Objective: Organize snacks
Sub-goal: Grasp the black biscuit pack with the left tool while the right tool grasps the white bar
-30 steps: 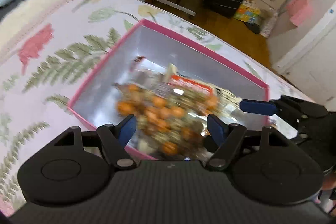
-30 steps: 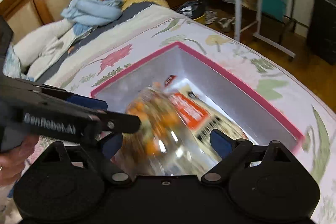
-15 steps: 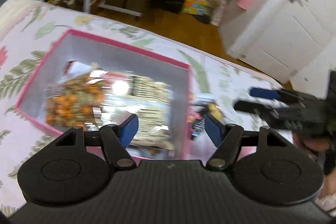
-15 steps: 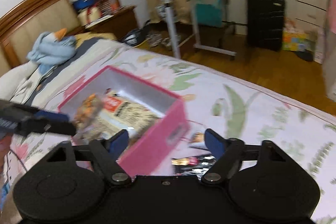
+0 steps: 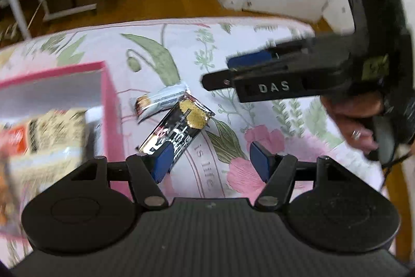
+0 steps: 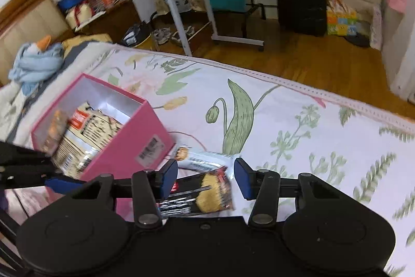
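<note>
Both grippers have swung off the pink box point(image 6: 145, 131): our right gripper point(image 6: 206, 179) hangs wide open and empty over the black snack packet point(image 6: 205, 196), our left gripper point(image 5: 207, 160) also open and empty. That packet lies beside the box, half across a silver bar point(image 5: 160, 100) on the floral bedspread point(image 6: 298, 126). Bagged snacks point(image 6: 85, 136) are boxed; we judge these two are next.

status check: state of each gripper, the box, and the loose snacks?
left hand-held gripper: open, empty
right hand-held gripper: open, empty, above the black packet
pink box: open, snack bags inside
black snack packet: flat on the bedspread, outside box
silver snack bar: outside box, beside black packet
</note>
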Tool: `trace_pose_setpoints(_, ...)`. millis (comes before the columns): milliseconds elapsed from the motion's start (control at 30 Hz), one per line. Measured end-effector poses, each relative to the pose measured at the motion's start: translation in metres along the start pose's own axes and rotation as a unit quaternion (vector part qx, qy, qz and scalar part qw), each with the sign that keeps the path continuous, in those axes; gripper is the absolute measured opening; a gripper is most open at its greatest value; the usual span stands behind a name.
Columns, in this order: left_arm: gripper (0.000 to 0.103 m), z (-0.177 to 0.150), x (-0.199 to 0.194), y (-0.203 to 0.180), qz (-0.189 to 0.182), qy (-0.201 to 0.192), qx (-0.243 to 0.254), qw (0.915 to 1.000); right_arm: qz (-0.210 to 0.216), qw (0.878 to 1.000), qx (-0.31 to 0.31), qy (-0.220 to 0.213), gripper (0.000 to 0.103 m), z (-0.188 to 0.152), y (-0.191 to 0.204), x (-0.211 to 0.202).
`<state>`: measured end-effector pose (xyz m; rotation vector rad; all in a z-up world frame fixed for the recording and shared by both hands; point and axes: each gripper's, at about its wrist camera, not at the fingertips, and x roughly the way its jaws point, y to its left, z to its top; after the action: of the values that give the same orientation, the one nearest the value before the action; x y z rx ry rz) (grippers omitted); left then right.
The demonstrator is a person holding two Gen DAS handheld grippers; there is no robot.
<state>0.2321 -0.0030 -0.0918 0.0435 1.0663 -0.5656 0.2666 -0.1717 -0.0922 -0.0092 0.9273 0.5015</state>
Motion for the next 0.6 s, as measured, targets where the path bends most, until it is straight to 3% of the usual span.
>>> trace_pose_setpoints(100,0.064,0.008,0.036,-0.008,0.011,0.026,0.040,0.9988,0.019,0.999,-0.043,-0.004,0.055,0.002,-0.007,0.014)
trace_pose_setpoints(167,0.064,0.012,0.060,-0.010,0.041,0.060,0.074,0.9946,0.024,0.996,-0.081,0.007,0.056,0.006,-0.005,0.027)
trace_pose_setpoints(300,0.065,0.014,0.083,-0.010,0.070,0.086,0.126,0.9858,0.051,0.992,-0.109,0.033,0.056,0.013,-0.004,0.054)
trace_pose_setpoints(433,0.068,0.014,0.093,-0.009,0.080,0.083,0.151,0.9818,0.074,0.984,-0.143,0.072,0.059,0.015,0.000,0.083)
trace_pose_setpoints(467,0.068,0.013,0.096,-0.009,0.087,0.085,0.155,0.9803,0.073,0.982,-0.151,0.081,0.067,0.015,0.001,0.089)
trace_pose_setpoints(600,0.068,0.012,0.111,-0.005,0.100,0.112,0.156,0.9764,0.059,0.977,-0.179,0.103,0.071,0.013,0.004,0.114)
